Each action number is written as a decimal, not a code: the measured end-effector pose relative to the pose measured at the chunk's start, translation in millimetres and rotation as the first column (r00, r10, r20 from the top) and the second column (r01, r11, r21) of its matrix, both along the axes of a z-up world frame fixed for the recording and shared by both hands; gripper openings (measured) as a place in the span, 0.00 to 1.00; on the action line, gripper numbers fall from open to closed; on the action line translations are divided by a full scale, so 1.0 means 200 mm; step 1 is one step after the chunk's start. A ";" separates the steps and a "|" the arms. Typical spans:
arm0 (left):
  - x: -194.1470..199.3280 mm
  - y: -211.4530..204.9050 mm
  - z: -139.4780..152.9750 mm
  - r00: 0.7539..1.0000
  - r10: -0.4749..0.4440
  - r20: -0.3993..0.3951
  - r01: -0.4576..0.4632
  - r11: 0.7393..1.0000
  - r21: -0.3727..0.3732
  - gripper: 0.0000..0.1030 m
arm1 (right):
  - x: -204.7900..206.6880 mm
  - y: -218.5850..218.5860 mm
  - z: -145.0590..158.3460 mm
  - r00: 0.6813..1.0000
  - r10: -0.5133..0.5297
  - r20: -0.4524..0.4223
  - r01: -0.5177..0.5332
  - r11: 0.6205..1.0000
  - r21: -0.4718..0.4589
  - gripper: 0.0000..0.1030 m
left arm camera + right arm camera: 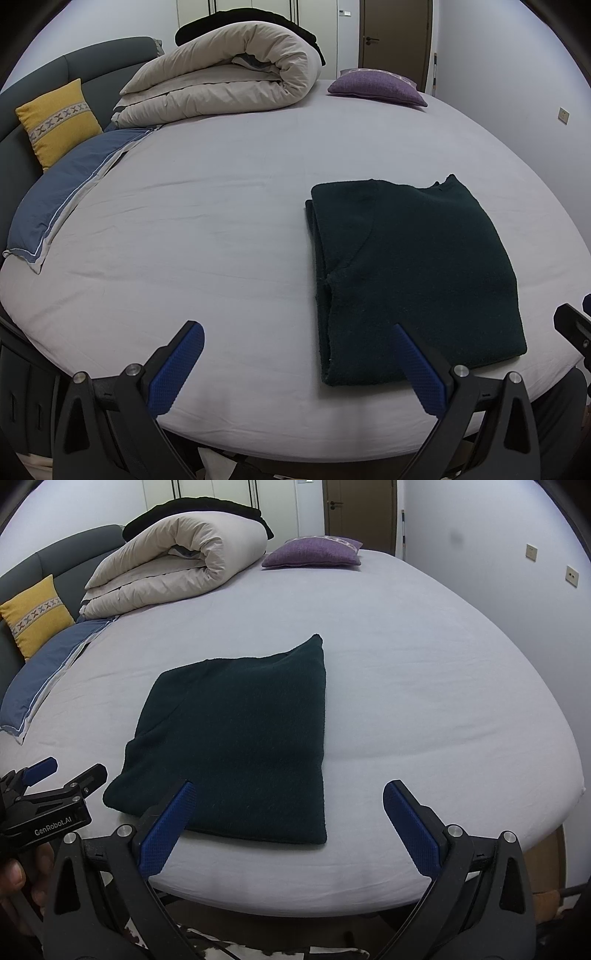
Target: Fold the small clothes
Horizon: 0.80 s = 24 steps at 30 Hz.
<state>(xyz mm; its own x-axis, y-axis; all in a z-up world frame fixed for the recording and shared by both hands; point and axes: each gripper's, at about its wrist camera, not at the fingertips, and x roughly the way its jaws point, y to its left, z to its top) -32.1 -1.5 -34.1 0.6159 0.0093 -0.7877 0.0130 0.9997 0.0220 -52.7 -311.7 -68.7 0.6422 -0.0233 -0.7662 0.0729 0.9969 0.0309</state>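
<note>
A dark green garment (413, 273) lies folded into a rectangle on the light grey bed sheet (207, 236), near the front edge; it also shows in the right wrist view (240, 738). My left gripper (299, 332) is open and empty, above the bed's front edge, with its right finger over the garment's near left corner. My right gripper (286, 794) is open and empty, its left finger over the garment's near edge. The left gripper also shows at the left of the right wrist view (62, 773).
A rolled beige duvet (229, 77) lies at the back of the bed, a purple cushion (376, 86) at back right. A yellow cushion (55, 118) and blue pillow (70, 192) lie at left by the grey headboard (92, 66). A brown door (397, 33) stands behind.
</note>
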 end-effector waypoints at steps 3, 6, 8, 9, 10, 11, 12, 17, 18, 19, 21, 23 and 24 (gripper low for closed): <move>0.00 0.00 0.00 1.000 -0.001 0.000 0.001 1.000 -0.001 1.00 | 0.00 0.00 0.00 1.000 0.000 -0.001 0.000 1.000 0.000 1.00; 0.00 0.00 0.00 1.000 -0.001 0.000 0.001 1.000 0.001 1.00 | 0.00 0.00 0.00 1.000 0.000 -0.001 0.000 1.000 0.000 1.00; 0.00 0.00 0.00 1.000 0.000 0.000 0.000 1.000 -0.001 1.00 | 0.00 0.00 0.00 1.000 0.001 0.000 -0.001 1.000 0.000 1.00; 0.00 0.00 0.00 1.000 -0.001 0.000 0.001 1.000 -0.001 1.00 | 0.00 0.00 0.00 1.000 0.001 0.000 -0.001 1.000 0.000 1.00; 0.00 0.00 0.00 1.000 -0.001 0.000 0.001 1.000 0.001 1.00 | 0.00 0.00 0.00 1.000 0.000 0.000 0.000 1.000 0.000 1.00; 0.00 0.00 0.00 1.000 0.000 0.001 0.000 1.000 0.002 1.00 | 0.00 0.00 0.00 1.000 0.000 0.000 0.000 1.000 0.000 1.00; 0.00 0.00 0.00 1.000 0.000 0.000 0.000 1.000 0.001 1.00 | 0.00 0.00 0.00 1.000 0.000 0.000 0.000 1.000 0.001 1.00; 0.00 0.00 0.00 1.000 0.000 0.001 0.000 1.000 0.000 1.00 | 0.00 0.00 0.00 1.000 0.002 -0.002 -0.002 1.000 0.001 1.00; 0.00 0.00 0.00 1.000 0.000 0.001 0.000 1.000 0.001 1.00 | 0.00 0.00 0.00 1.000 0.003 -0.002 -0.003 1.000 0.002 1.00; 0.00 0.00 0.00 1.000 -0.001 0.001 0.001 1.000 0.000 1.00 | 0.00 0.00 0.00 1.000 0.003 -0.002 -0.003 1.000 0.002 1.00; 0.00 0.00 0.00 1.000 -0.002 0.000 0.002 1.000 -0.001 1.00 | 0.00 0.00 0.00 1.000 0.003 -0.002 -0.003 1.000 0.002 1.00; 0.00 0.01 -0.01 1.000 -0.002 0.000 0.002 1.000 -0.001 1.00 | 0.00 0.00 0.00 1.000 0.003 -0.002 -0.003 1.000 0.003 1.00; 0.00 0.01 -0.01 1.000 -0.002 -0.002 0.002 1.000 0.000 1.00 | 0.00 0.00 0.00 1.000 0.003 -0.002 -0.003 1.000 0.002 1.00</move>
